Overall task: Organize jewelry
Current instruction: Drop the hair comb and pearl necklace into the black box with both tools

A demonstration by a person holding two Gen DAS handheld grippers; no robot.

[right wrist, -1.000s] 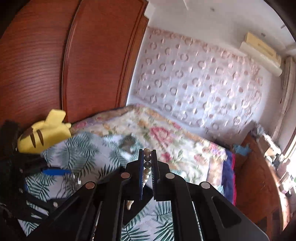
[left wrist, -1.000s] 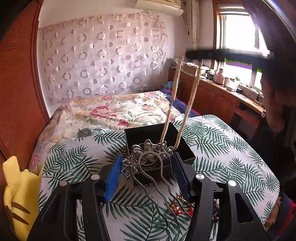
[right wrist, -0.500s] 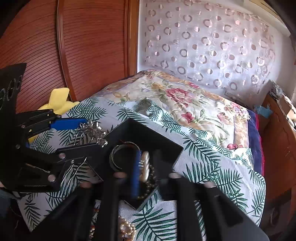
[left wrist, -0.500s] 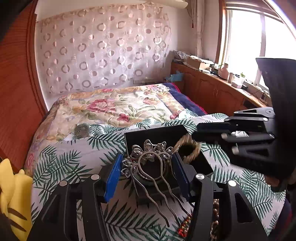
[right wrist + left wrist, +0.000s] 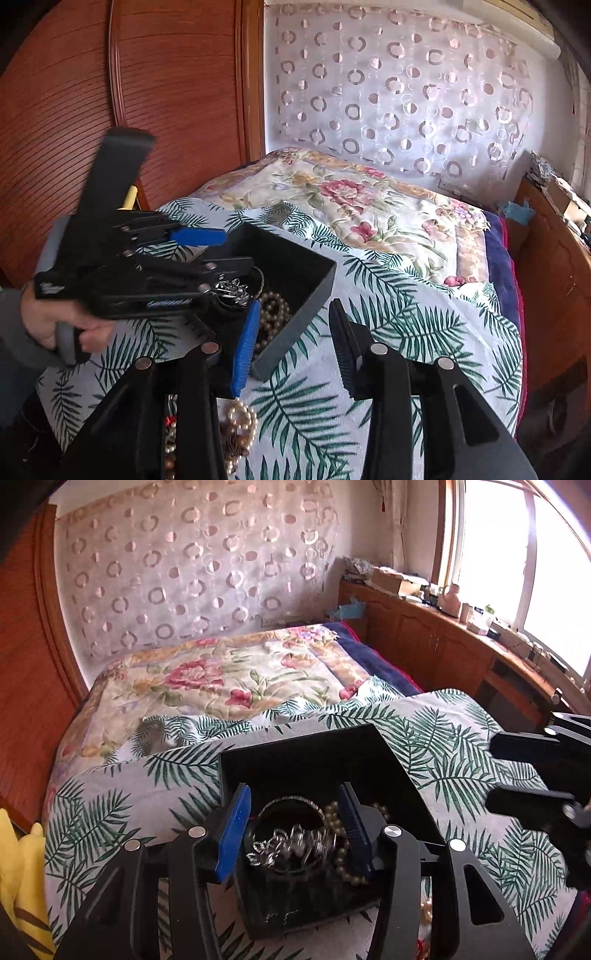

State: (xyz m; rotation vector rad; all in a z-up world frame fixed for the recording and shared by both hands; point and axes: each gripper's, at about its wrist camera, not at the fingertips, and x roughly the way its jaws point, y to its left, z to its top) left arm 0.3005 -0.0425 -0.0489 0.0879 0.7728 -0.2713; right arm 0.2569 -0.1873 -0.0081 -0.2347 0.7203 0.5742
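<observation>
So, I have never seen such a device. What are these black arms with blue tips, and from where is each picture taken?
There is no robot. A person holds a hand-held two-finger gripper in each hand, and a camera on each one looks forward along its fingers.

One picture looks along the left gripper, the other along the right gripper. The second also shows the person's left hand.

A black box stands on a leaf-print cloth over a bed. In it lies a pearl necklace, and more beads lie on the cloth.

A silver hairpin sits between the left jaws, which are closing. I cannot tell whether they grip it. The right jaws are opening, with nothing between them.
</observation>
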